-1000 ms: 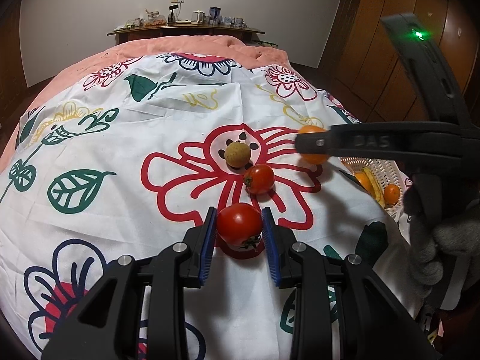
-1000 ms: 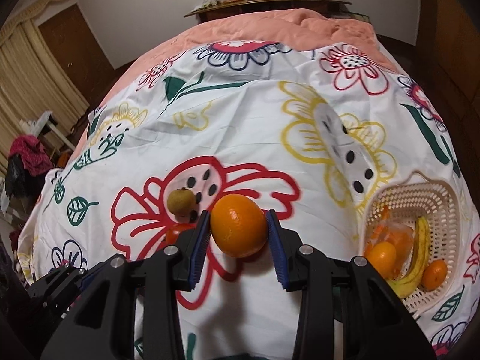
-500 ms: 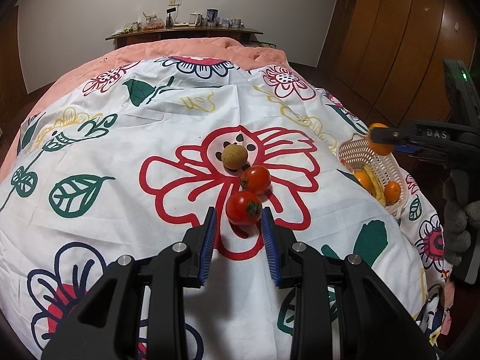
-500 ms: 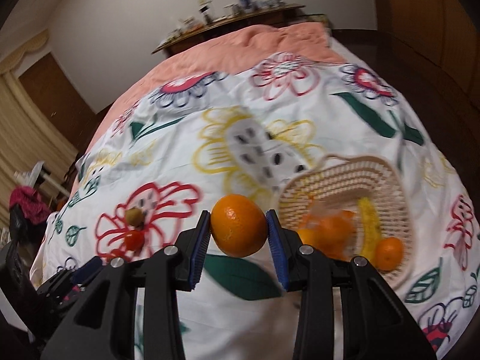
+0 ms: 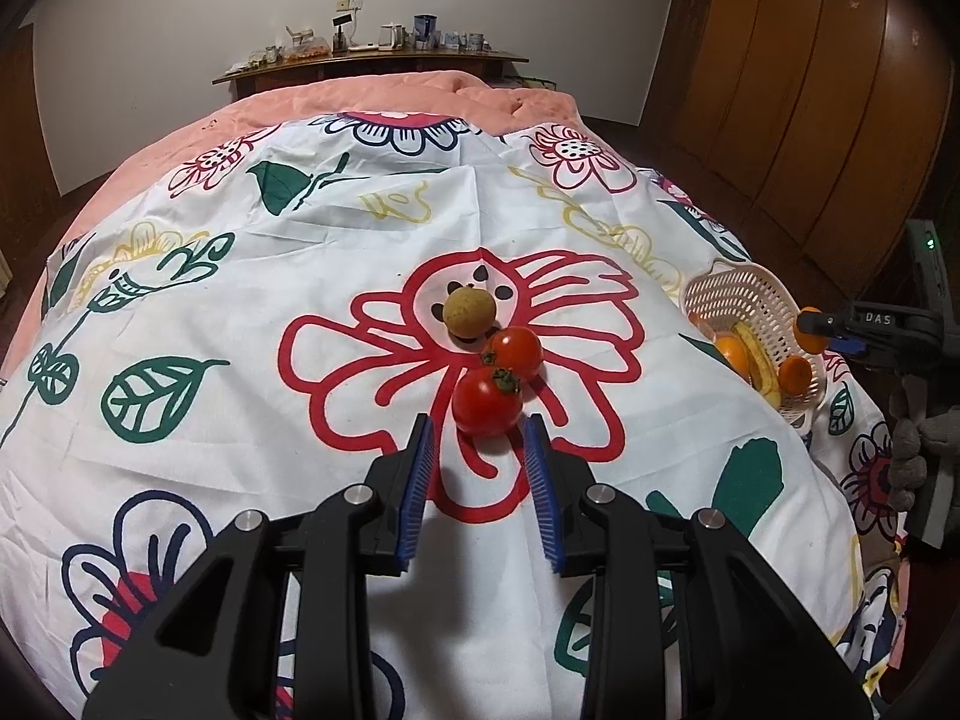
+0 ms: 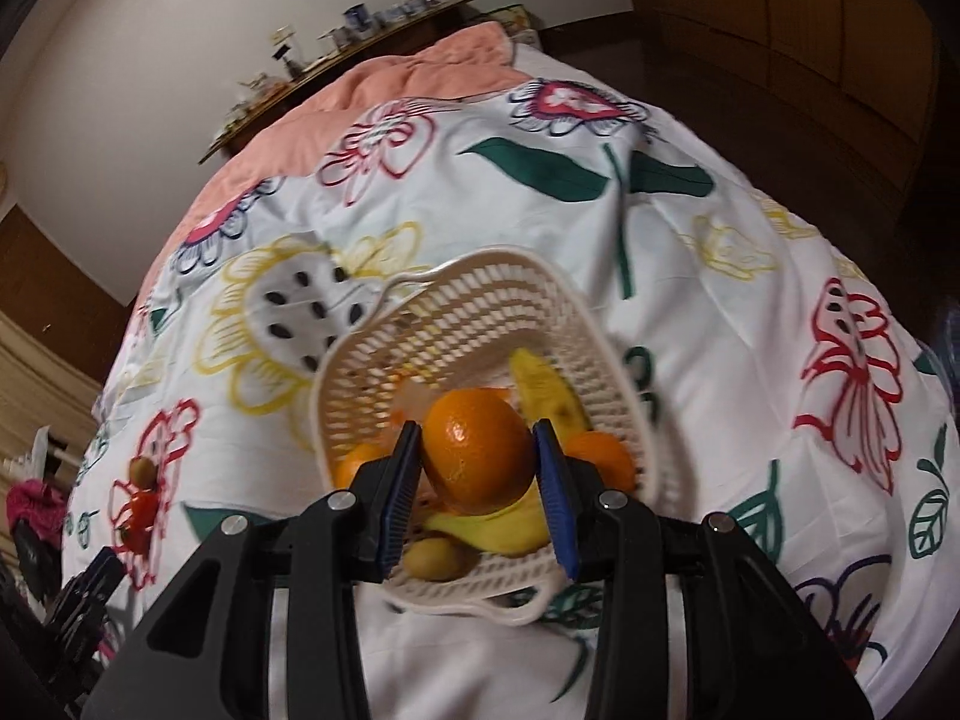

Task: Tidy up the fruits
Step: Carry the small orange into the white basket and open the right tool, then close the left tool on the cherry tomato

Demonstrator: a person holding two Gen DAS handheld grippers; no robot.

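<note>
Basket [image 6: 480, 324] contents partly hidden by the held orange [image 6: 477, 450] in right wrist view; banana [image 6: 549, 387] mostly covered. Shelf items [image 5: 384, 39] too small to be identified. Tomatoes [image 6: 141, 510] blurred at left.

**Inspector:** Access to the near tomato [image 5: 486, 401]?

**Assessor:** Bare bedspread [image 5: 336, 276] to its left, right and front. Behind it, a second tomato [image 5: 513, 351] touches it, with a brown fruit [image 5: 470, 311] just beyond.

**Inspector:** The basket [image 6: 480, 294]?

**Assessor:** Open from above. Its near half is crowded: bananas [image 6: 543, 387] and oranges [image 6: 600, 459] lie under the held orange [image 6: 478, 456]. The far half shows bare mesh.
</note>
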